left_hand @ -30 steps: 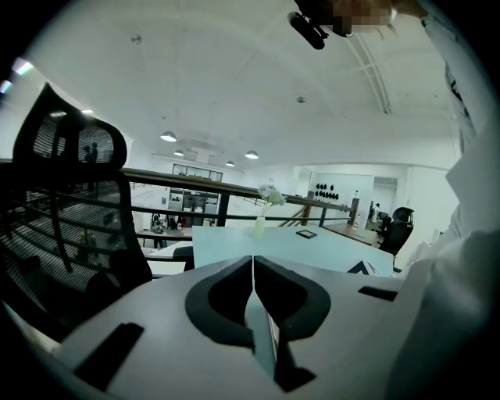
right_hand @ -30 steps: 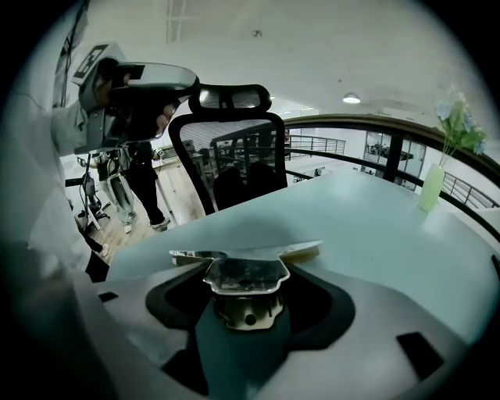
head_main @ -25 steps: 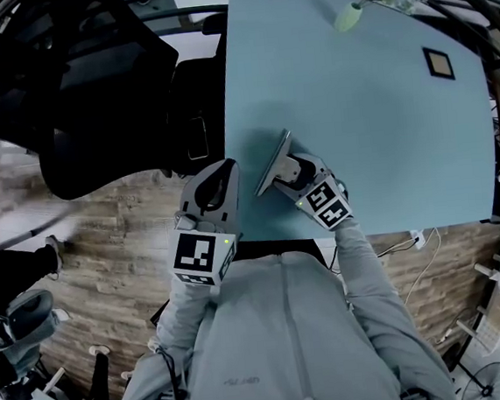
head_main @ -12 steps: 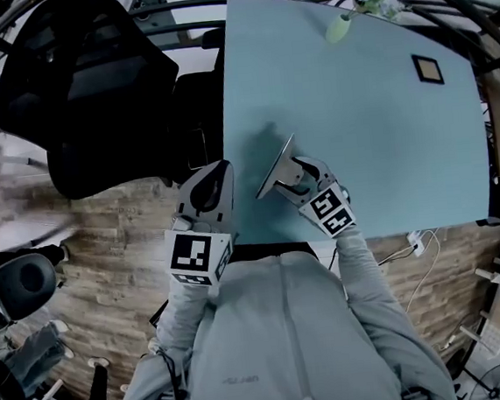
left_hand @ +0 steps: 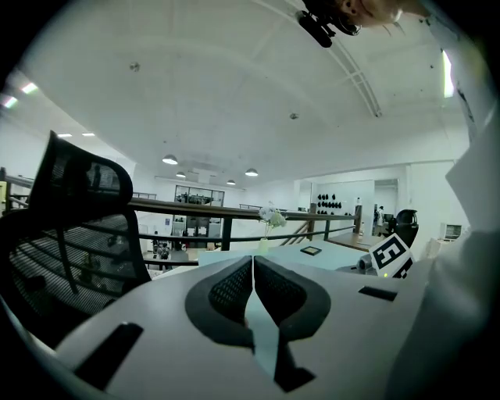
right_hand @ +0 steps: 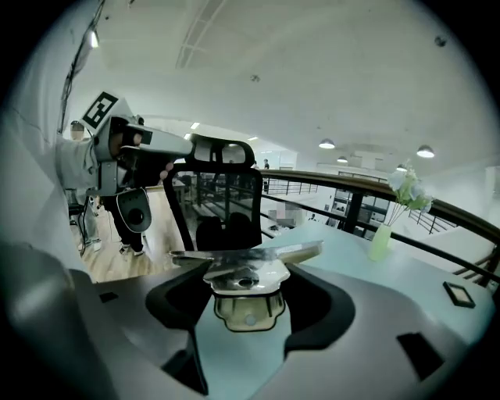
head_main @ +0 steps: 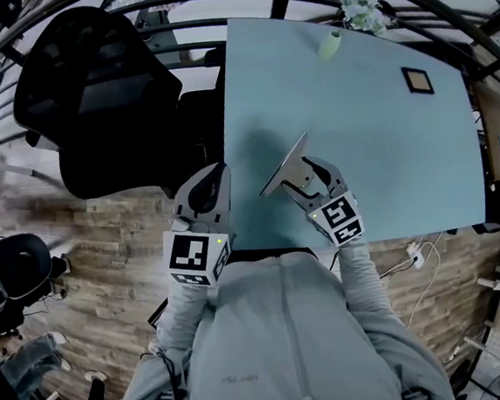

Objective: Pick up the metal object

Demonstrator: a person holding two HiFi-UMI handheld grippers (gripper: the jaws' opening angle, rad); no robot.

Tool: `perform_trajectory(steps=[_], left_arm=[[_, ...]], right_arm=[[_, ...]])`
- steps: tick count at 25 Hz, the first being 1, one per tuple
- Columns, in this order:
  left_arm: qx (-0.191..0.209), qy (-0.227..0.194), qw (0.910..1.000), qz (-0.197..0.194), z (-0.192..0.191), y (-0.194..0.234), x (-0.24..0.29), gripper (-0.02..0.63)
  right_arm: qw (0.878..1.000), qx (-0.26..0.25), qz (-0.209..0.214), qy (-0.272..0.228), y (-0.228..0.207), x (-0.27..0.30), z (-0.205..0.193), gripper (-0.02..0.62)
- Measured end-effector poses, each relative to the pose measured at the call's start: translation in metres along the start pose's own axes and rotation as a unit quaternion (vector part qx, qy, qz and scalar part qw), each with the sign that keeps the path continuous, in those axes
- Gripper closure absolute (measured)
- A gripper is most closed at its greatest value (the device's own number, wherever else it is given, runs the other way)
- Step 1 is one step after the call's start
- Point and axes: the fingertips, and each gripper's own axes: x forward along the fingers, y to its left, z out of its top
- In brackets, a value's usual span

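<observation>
The right gripper point(head_main: 308, 177) pinches the metal object point(head_main: 284, 166) by its thick foot, with its jaws spread wide around it. The object's flat shiny plate is tilted over the table point(head_main: 375, 130), close to the table's near left corner. The left gripper point(head_main: 210, 183) has its jaws pressed together with nothing in them. It sits just off the table's left edge. A black chair point(head_main: 90, 87) stands left of the table, near that edge. Lots of open blue top lies between the grippers and the table's far edge. At that far edge are a vase of flowers point(head_main: 333, 42) and a small dark frame point(head_main: 416, 80). Each gripper has a cube point(head_main: 193, 256) with black and white square marks. The tiny print on the person's grey top point(head_main: 247, 353) is too small to read.
</observation>
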Motion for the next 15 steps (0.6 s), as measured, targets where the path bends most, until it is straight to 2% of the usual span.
perform_trajectory(steps=[7, 15], left_arm=[[0.011, -0.017, 0.9998, 0.000, 0.013, -0.008, -0.003, 0.577], [0.023, -0.027, 0.9993, -0.007, 0.026, -0.023, -0.003, 0.577]], right_arm=[[0.998, 0.000, -0.038, -0.055, -0.017, -0.035, 0.034, 0.295], [0.988, 0.023, -0.088, -0.128, -0.041, -0.084, 0.069, 0.295]])
